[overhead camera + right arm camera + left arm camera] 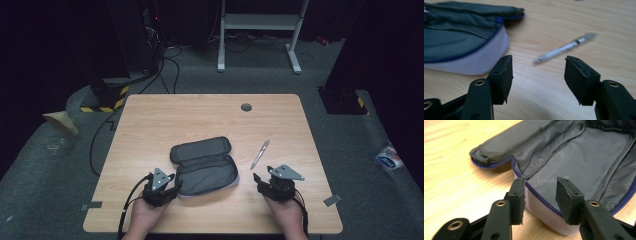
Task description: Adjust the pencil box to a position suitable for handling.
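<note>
High view: I stand at the near edge of the pale wood-grain bench (150,120) with a hand-held gripper in each hand. The open grey fabric pencil case with a blue zip (205,165) lies near the middle of the bench, its lid folded back away from me so that the lined cavity faces up, ready to receive something. The slim silver pen (260,154) lies just to the right of the case, apart from it, angled away from me.

Left gripper view: my left hand-held gripper (540,199) has its jaws apart, straddling the near rim of the case (579,165) at the zip line. One jaw sits outside the pale wall, the other over the lining; neither is pressing the fabric yet. I judge this position is meant to pin the case so it will not slide.

Right gripper view: my right hand-held gripper (537,75) also has its jaws spread wide and empty, low over the bench and aimed at the pen (565,48), which lies ahead between the jaw lines but well short of them. The case's corner (464,42) lies to the left. The likely step in hand is the reach for the pen.
</note>
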A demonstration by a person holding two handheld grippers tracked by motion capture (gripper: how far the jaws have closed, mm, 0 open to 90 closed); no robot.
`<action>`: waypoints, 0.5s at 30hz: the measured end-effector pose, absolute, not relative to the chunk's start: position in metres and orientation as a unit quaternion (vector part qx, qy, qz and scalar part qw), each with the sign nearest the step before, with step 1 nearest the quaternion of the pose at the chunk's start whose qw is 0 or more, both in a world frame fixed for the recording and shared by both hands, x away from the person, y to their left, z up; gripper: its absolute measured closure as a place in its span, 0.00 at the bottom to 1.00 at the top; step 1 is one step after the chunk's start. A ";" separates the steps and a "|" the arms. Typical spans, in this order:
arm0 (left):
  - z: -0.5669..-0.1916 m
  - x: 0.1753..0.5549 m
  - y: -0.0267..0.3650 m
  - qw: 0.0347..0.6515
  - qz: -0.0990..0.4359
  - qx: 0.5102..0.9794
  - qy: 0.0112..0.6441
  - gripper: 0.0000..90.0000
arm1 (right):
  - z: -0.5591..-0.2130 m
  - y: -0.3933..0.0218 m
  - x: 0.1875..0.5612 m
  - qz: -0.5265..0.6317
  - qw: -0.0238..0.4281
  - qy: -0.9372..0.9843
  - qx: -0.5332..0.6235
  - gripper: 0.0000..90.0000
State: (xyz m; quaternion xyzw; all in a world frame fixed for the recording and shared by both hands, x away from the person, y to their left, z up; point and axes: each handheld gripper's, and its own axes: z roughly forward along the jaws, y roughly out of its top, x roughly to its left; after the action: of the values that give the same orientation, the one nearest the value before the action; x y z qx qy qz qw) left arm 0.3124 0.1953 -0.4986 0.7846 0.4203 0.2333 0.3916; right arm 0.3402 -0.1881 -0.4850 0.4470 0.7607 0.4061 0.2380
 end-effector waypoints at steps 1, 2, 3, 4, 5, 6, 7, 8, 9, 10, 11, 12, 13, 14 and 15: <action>-0.498 0.311 0.195 0.393 0.234 0.784 0.420 0.63 | -0.483 -0.183 0.340 0.412 0.236 0.762 0.440 0.45; -0.497 0.310 0.194 0.395 0.235 0.782 0.421 0.63 | -0.481 -0.178 0.341 0.416 0.232 0.764 0.435 0.46; -0.496 0.309 0.194 0.393 0.236 0.784 0.419 0.62 | -0.479 -0.173 0.341 0.422 0.227 0.765 0.432 0.47; -0.496 0.308 0.193 0.393 0.236 0.784 0.419 0.62 | -0.478 -0.168 0.342 0.427 0.222 0.765 0.428 0.48; -0.495 0.306 0.192 0.394 0.234 0.783 0.420 0.60 | -0.477 -0.157 0.344 0.431 0.216 0.769 0.420 0.50; -0.495 0.306 0.192 0.394 0.234 0.783 0.420 0.59 | -0.477 -0.157 0.344 0.431 0.216 0.769 0.420 0.50; -0.495 0.305 0.192 0.393 0.234 0.784 0.419 0.59 | -0.477 -0.148 0.348 0.433 0.209 0.772 0.417 0.53; -0.495 0.304 0.192 0.393 0.233 0.783 0.421 0.59 | -0.477 -0.148 0.348 0.433 0.209 0.772 0.417 0.53; -0.495 0.303 0.192 0.393 0.233 0.784 0.420 0.58 | -0.478 -0.145 0.349 0.433 0.207 0.772 0.416 0.55; -0.496 0.303 0.192 0.392 0.234 0.785 0.419 0.58 | -0.479 -0.140 0.351 0.433 0.206 0.775 0.411 0.57; -0.496 0.302 0.192 0.390 0.235 0.786 0.419 0.58 | -0.480 -0.137 0.353 0.433 0.202 0.777 0.411 0.59; -0.497 0.302 0.192 0.388 0.234 0.786 0.420 0.57 | -0.481 -0.134 0.354 0.432 0.199 0.779 0.408 0.62; -0.499 0.302 0.191 0.384 0.233 0.788 0.421 0.56 | -0.482 -0.132 0.355 0.430 0.195 0.781 0.408 0.64; -0.500 0.302 0.191 0.383 0.232 0.788 0.423 0.56 | -0.485 -0.129 0.356 0.425 0.189 0.786 0.407 0.66; -0.501 0.302 0.191 0.383 0.228 0.788 0.424 0.56 | -0.487 -0.128 0.357 0.422 0.187 0.789 0.406 0.69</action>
State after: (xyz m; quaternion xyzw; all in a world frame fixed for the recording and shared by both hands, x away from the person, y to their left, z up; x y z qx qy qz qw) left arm 0.3018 0.1910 -0.5009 0.7884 0.4241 0.2284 0.3826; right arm 0.3566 -0.1276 -0.4868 0.4062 0.7887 0.4218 0.1870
